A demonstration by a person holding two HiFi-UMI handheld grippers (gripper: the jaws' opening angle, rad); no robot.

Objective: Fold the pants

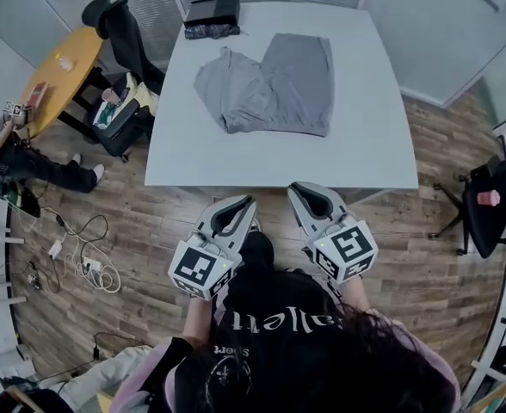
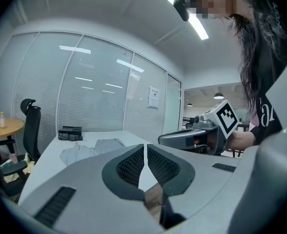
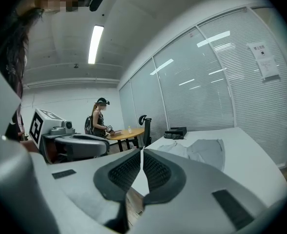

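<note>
Pants (image 1: 266, 84) lie grey, rumpled on table (image 1: 365, 136); left gripper (image 1: 249, 201), right gripper (image 1: 294, 188) clenched empty

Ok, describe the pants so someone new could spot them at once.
Find the big white table in front of the person. On its far half lies a spread grey cloth: the pants. They are the only pale, soft thing there; a black box and a dark bundle sit apart at the far left corner.

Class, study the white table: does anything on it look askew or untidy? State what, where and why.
Yes: the grey pants on the white table lie unfolded and crooked. The leg at the head view's left is bunched and wrinkled, angled away from the flatter one.
</note>
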